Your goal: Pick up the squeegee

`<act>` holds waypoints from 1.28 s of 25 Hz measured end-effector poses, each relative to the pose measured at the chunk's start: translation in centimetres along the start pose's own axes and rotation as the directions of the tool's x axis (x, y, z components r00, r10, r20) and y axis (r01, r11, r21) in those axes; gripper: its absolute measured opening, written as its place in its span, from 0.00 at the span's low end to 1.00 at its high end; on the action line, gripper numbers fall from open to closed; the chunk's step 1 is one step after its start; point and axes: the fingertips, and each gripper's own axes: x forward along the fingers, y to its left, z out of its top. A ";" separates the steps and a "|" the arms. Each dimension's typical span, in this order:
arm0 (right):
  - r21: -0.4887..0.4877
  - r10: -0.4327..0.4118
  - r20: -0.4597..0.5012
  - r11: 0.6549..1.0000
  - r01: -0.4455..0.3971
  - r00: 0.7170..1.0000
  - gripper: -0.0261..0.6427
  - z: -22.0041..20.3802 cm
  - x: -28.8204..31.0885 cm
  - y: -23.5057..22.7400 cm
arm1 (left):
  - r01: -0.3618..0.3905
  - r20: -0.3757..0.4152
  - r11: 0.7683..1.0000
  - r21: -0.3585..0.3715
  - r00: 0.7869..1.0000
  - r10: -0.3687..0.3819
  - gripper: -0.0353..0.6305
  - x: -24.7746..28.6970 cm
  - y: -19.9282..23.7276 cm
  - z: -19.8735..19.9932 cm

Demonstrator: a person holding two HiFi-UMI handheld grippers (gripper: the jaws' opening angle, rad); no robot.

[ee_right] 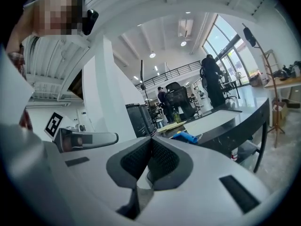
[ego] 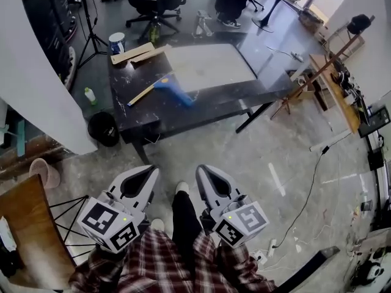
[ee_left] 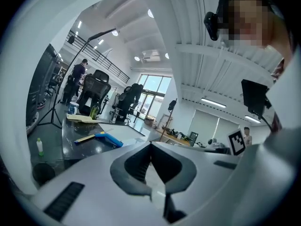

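Note:
The squeegee [ego: 170, 90], with a blue head and a pale wooden handle, lies on the near left part of the black table [ego: 146, 112]. It also shows in the left gripper view as the squeegee [ee_left: 104, 138] and, far off, in the right gripper view as the squeegee [ee_right: 185, 137]. My left gripper [ego: 153, 170] and right gripper [ego: 201, 168] hang side by side over the floor, well short of the table and pointing toward it. Both are shut with nothing between the jaws, as seen along the left gripper [ee_left: 150, 144] and the right gripper [ee_right: 151, 138].
A white panel [ego: 208, 66] covers the table's middle, with wooden boards [ego: 133, 53] and a white can [ego: 116, 41] at its far left. A black bin [ego: 102, 129] and a small bottle [ego: 90, 95] stand left of the table. A wooden chair [ego: 24, 221] is near left. Cables [ego: 305, 194] cross the floor at right.

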 end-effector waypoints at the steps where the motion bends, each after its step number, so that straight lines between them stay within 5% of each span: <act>1: -0.009 0.011 0.000 1.000 -0.011 1.000 0.06 0.8 0.9 -0.9 | -0.005 0.002 1.000 0.003 1.000 0.005 0.07 1.2 0.4 0.5; 14: -0.062 0.141 -0.001 0.988 -0.141 0.990 0.06 9.1 8.1 -11.7 | -0.115 0.081 0.992 0.047 0.991 0.111 0.07 13.7 3.3 7.9; 23: -0.081 0.189 -0.069 0.978 -0.195 0.979 0.06 9.5 14.0 -13.3 | -0.188 0.116 0.982 0.014 0.976 0.185 0.07 15.7 8.3 10.3; 32: -0.135 0.211 -0.080 0.966 -0.220 0.974 0.06 10.9 23.3 -11.0 | -0.173 0.135 0.984 0.028 0.976 0.168 0.07 16.3 15.7 14.0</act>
